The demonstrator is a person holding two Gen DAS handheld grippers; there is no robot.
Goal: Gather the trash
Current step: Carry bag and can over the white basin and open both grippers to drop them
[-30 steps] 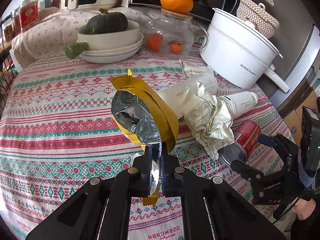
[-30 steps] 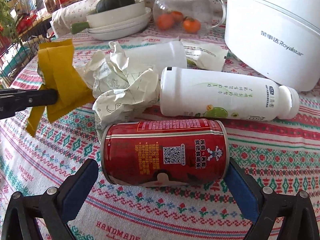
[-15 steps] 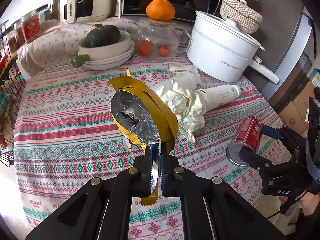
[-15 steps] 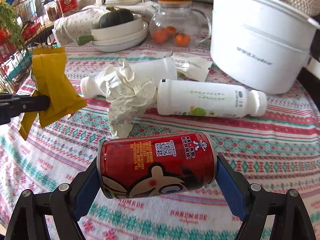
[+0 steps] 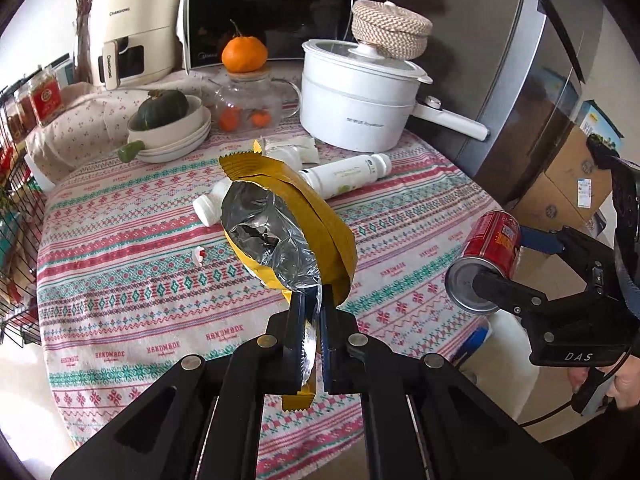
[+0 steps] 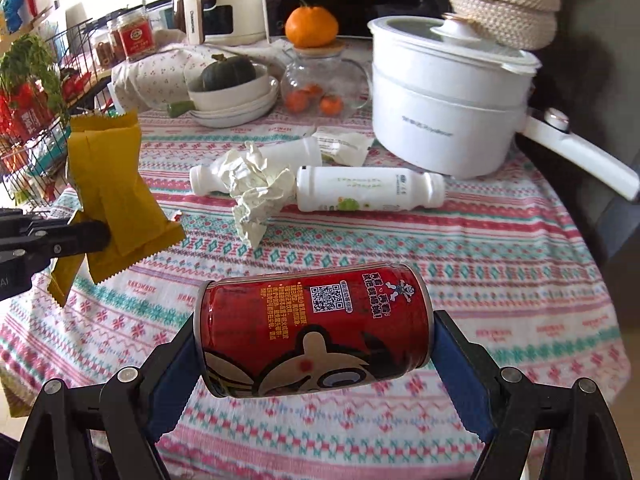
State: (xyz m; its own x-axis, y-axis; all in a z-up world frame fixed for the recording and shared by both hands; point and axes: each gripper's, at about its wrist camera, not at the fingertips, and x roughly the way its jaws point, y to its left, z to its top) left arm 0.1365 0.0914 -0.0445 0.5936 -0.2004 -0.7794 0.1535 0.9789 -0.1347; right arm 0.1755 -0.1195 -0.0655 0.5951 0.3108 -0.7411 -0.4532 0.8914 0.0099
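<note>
My left gripper [image 5: 311, 312] is shut on a yellow foil snack bag [image 5: 280, 232] and holds it up above the table; the bag also shows at the left of the right wrist view [image 6: 116, 192]. My right gripper [image 6: 312, 344] is shut on a red drink can [image 6: 312, 332], held sideways above the table's front edge; the can also shows in the left wrist view [image 5: 490, 256]. On the patterned tablecloth [image 6: 400, 248] lie a crumpled paper [image 6: 256, 188], two white bottles [image 6: 368, 194] [image 6: 296, 152] and a small white packet [image 6: 344, 144].
At the back stand a white electric pot [image 6: 444, 108] with a long handle, a glass teapot [image 6: 320, 84] with an orange on top, stacked bowls with a green squash [image 6: 232, 88], a wire rack [image 6: 36, 136] at left. Cardboard boxes [image 5: 568, 184] stand off the table's right.
Both grippers have pulled back and up from the table. The red can, on the cloth a second ago, is now lifted in the right gripper. The yellow bag stays gripped.
</note>
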